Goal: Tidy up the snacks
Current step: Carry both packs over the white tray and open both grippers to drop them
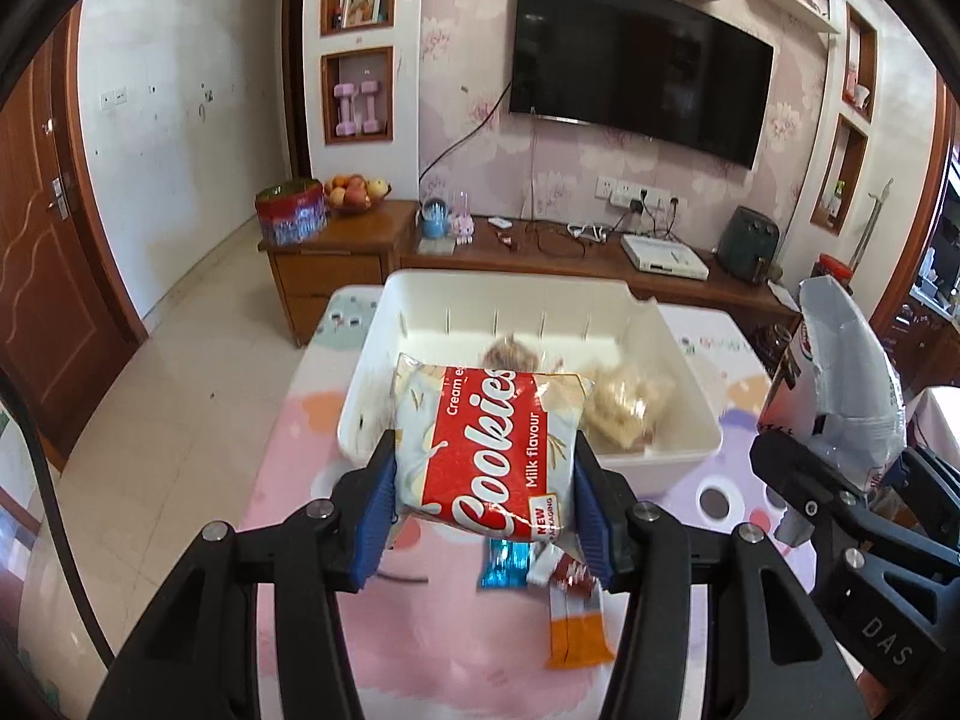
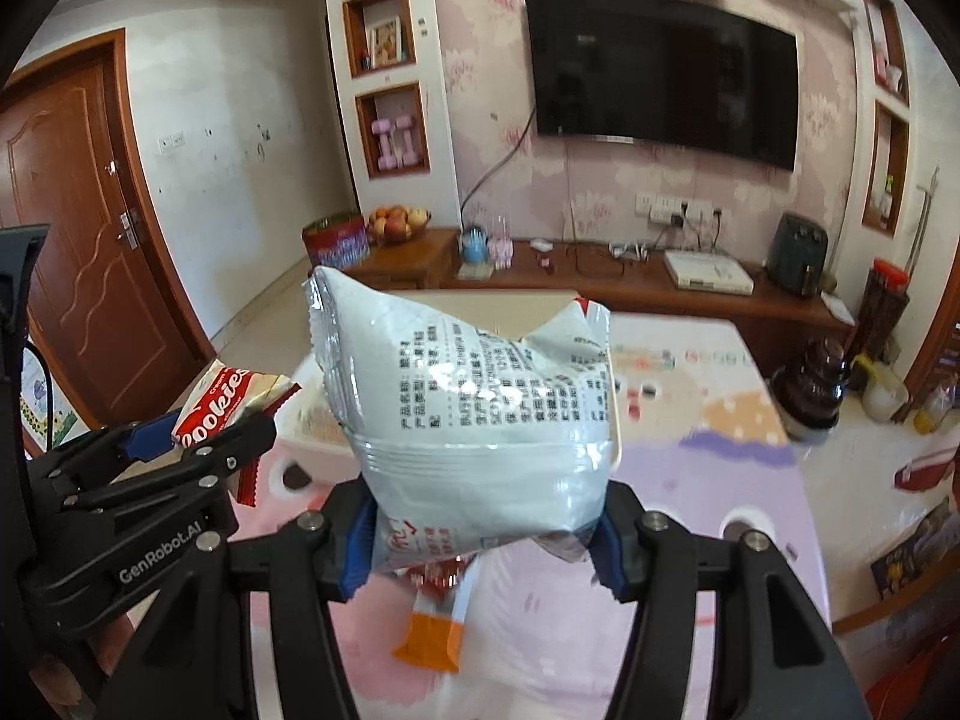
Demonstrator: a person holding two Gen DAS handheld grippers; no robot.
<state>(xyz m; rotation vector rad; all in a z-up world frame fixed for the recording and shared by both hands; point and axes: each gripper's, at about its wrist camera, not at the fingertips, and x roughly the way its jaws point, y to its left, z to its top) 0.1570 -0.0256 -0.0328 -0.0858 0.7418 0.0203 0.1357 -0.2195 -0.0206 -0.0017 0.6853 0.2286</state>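
above the white plastic bin my left hand-held gripper clamps the red-and-white cookies packet, my right hand-held gripper the pale grey snack bag; i should lower each in flat before letting go.

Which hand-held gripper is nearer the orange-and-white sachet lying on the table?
Left. The left hand-held gripper hangs almost directly above the orange-and-white sachet; the right hand-held gripper is off to its right.

left gripper: fingers clamped, tilted downward | right gripper: fingers clamped, tilted downward, just beside
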